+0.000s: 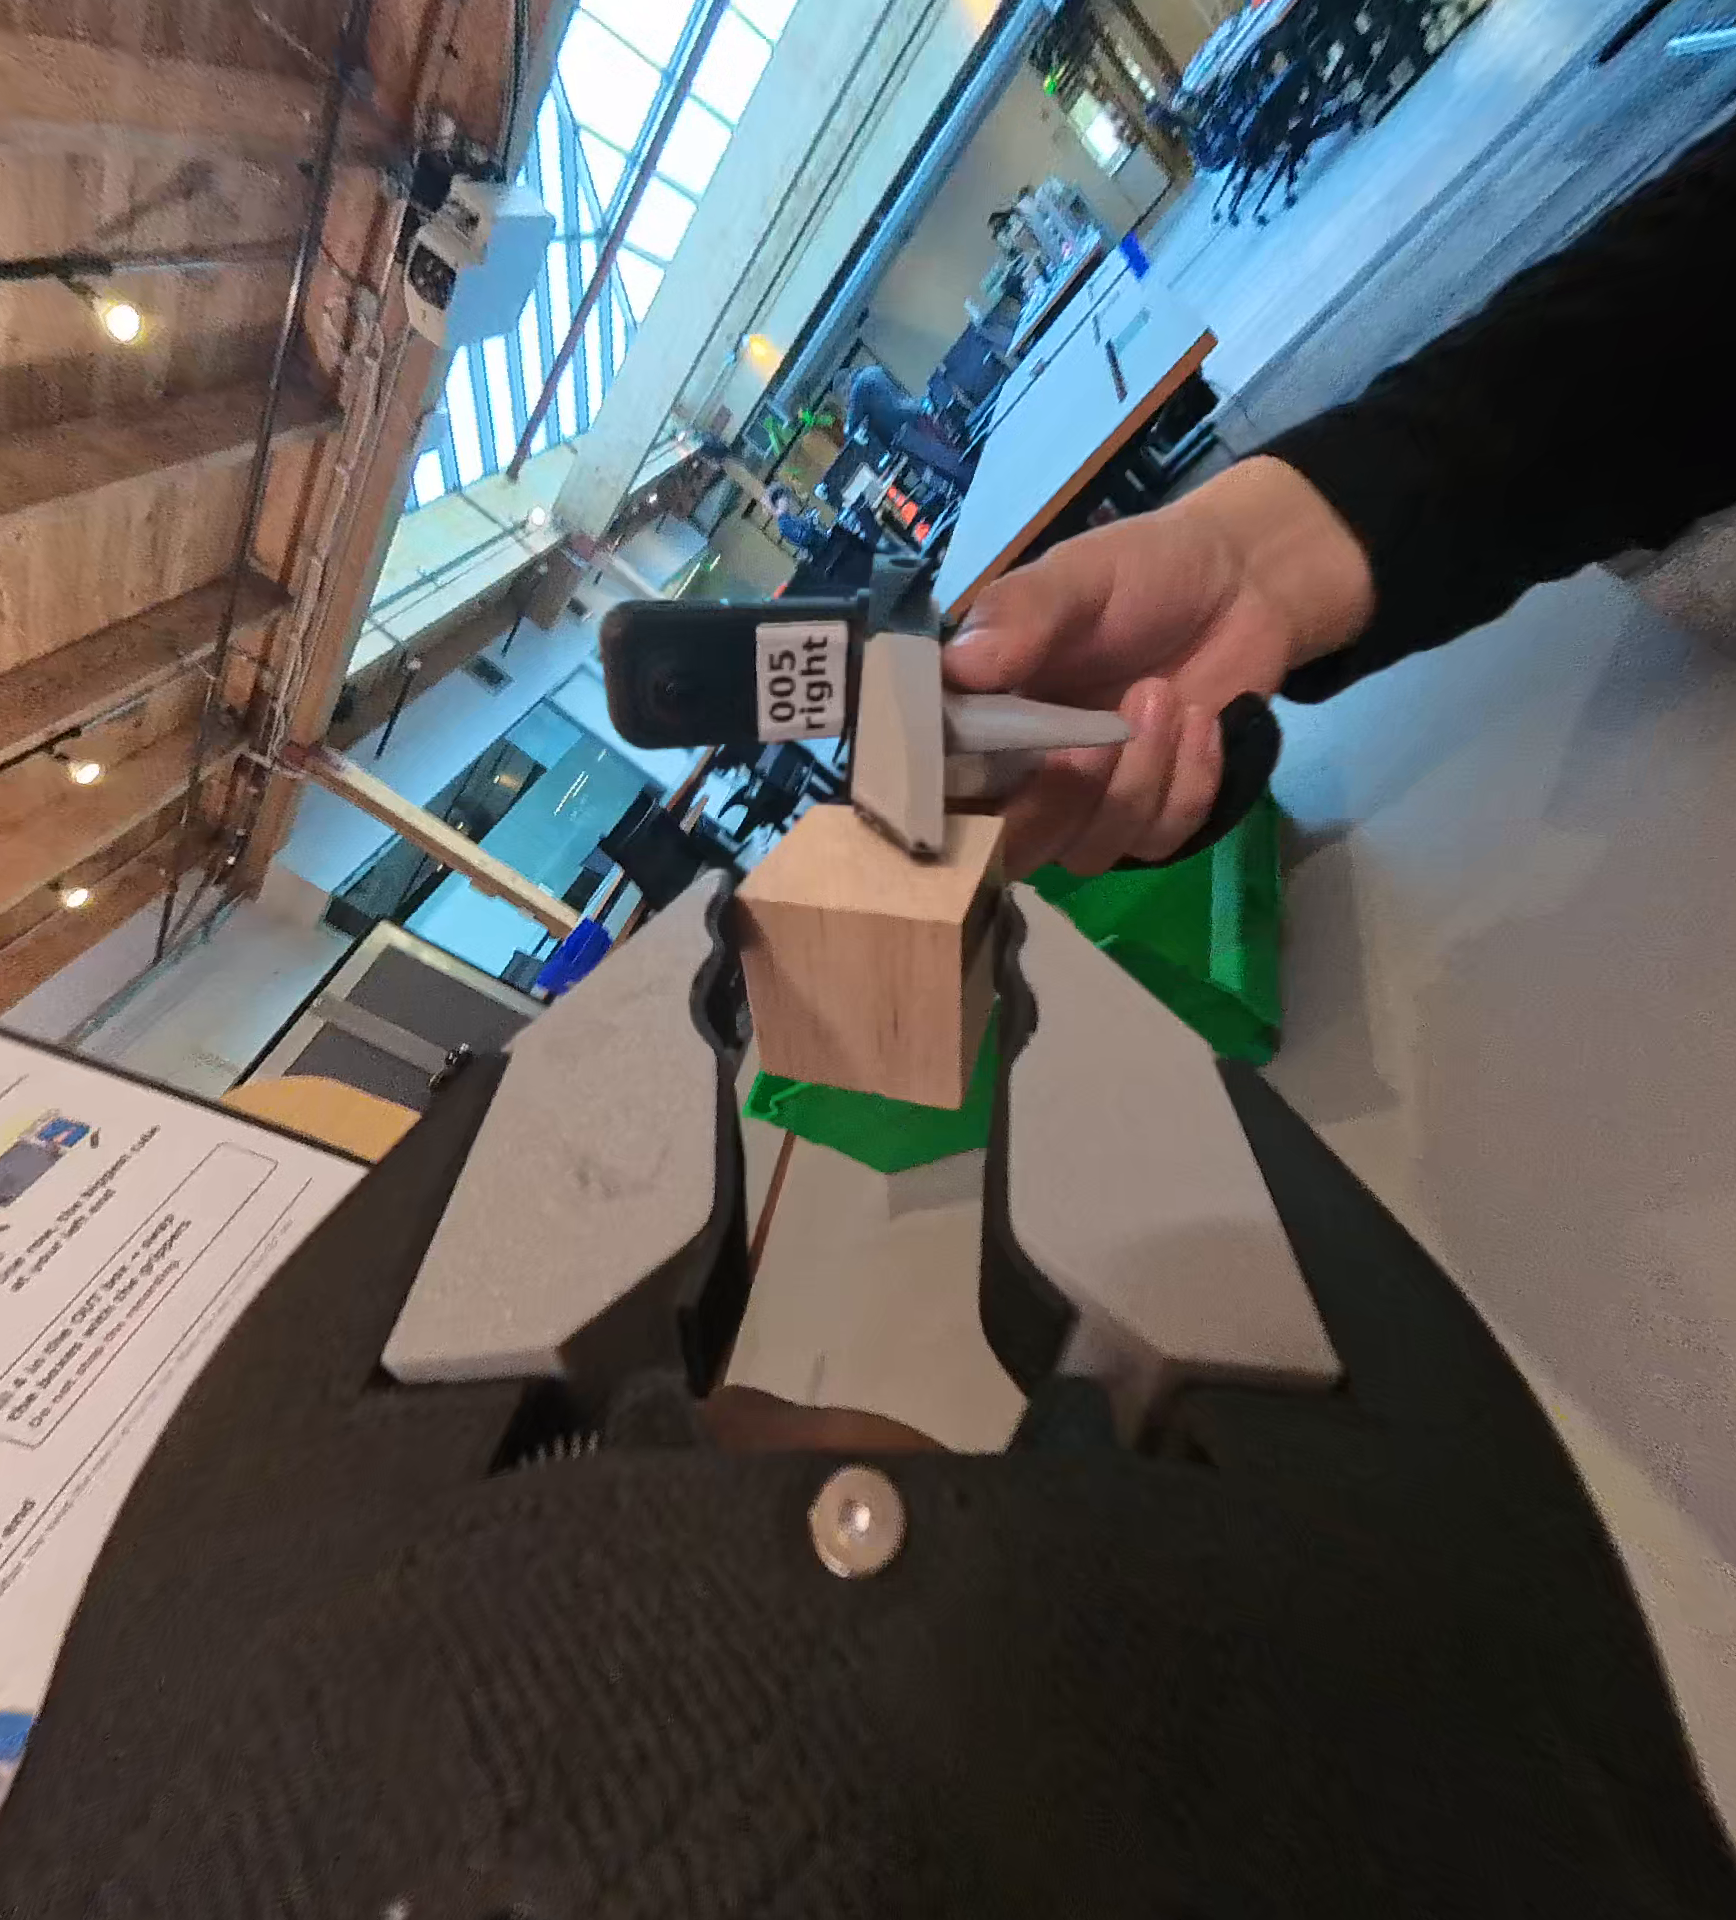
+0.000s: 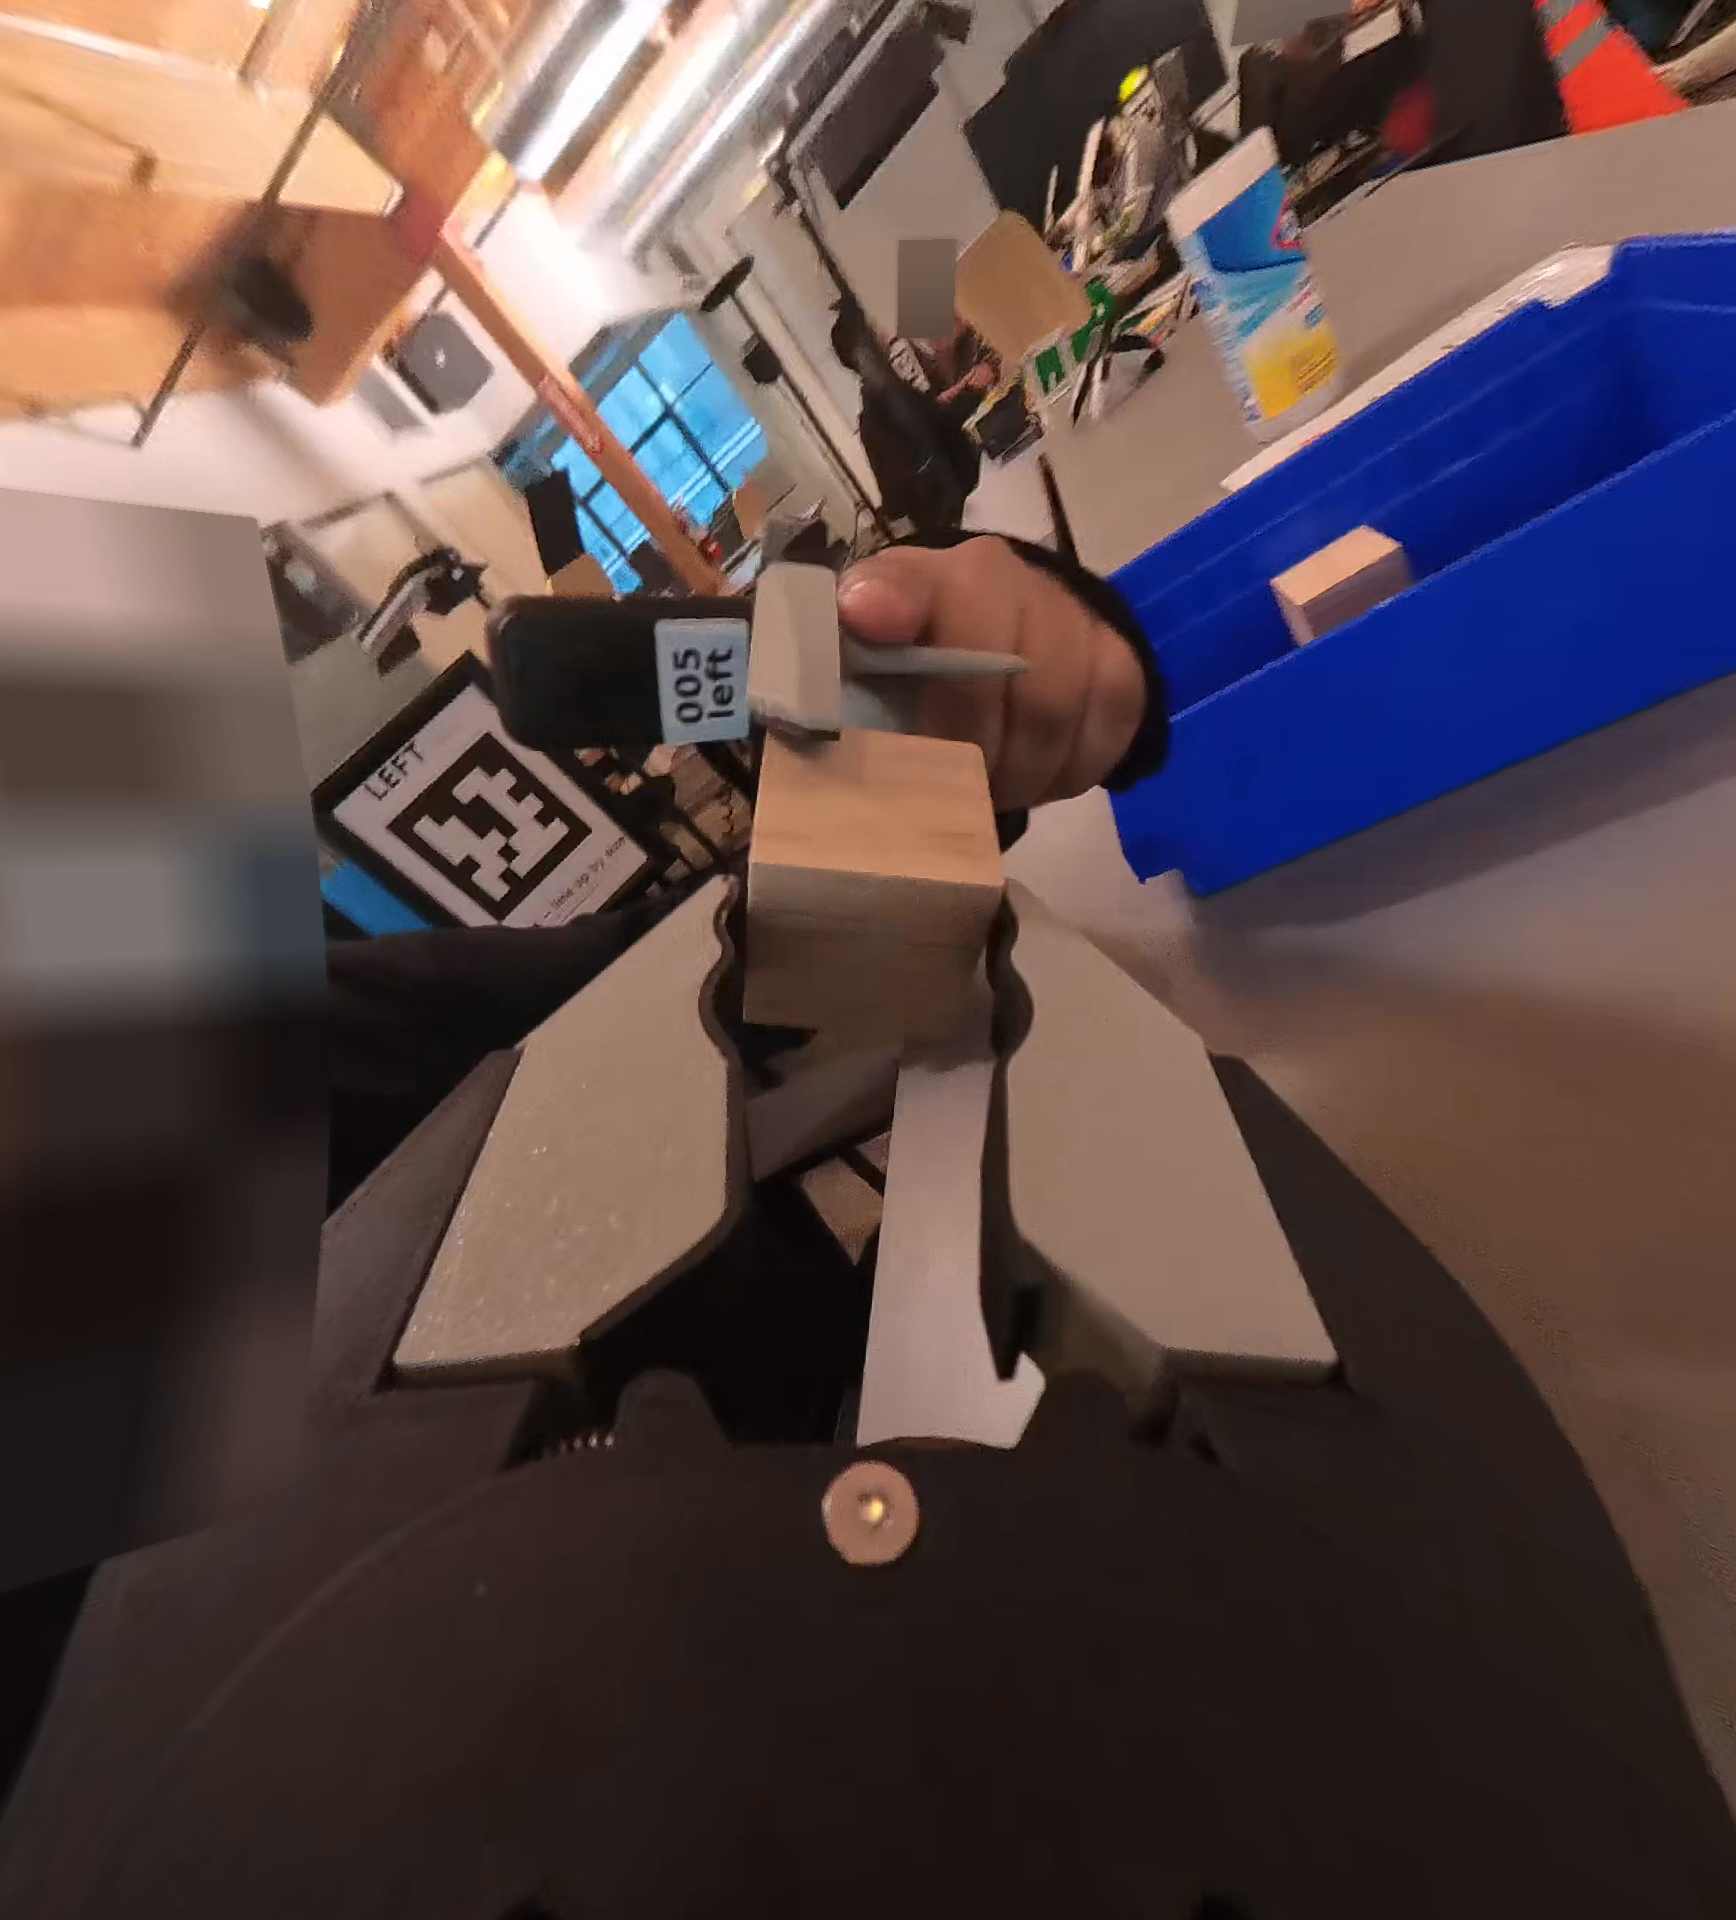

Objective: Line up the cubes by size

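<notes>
One light wooden cube [image 1: 859, 987] is held in the air between both grippers. My left gripper [image 1: 864, 940] is shut on it, with a fingertip pressed on each side. The right gripper [image 1: 900, 764] meets it from the far side, one grey finger on the cube's upper face and the other hidden. In the right wrist view the same cube [image 2: 874, 862] sits between my right gripper's [image 2: 869, 951] fingertips, and the left gripper [image 2: 796, 670] touches its top. A second, smaller wooden cube [image 2: 1342, 592] lies in the blue bin [image 2: 1466, 727].
A green bin [image 1: 1186, 935] stands on the grey table behind the cube. A printed sheet [image 1: 64, 1299] lies at the left edge. A wipes canister [image 2: 1259, 312] stands behind the blue bin. A black-and-white marker board [image 2: 479, 821] stands at the left.
</notes>
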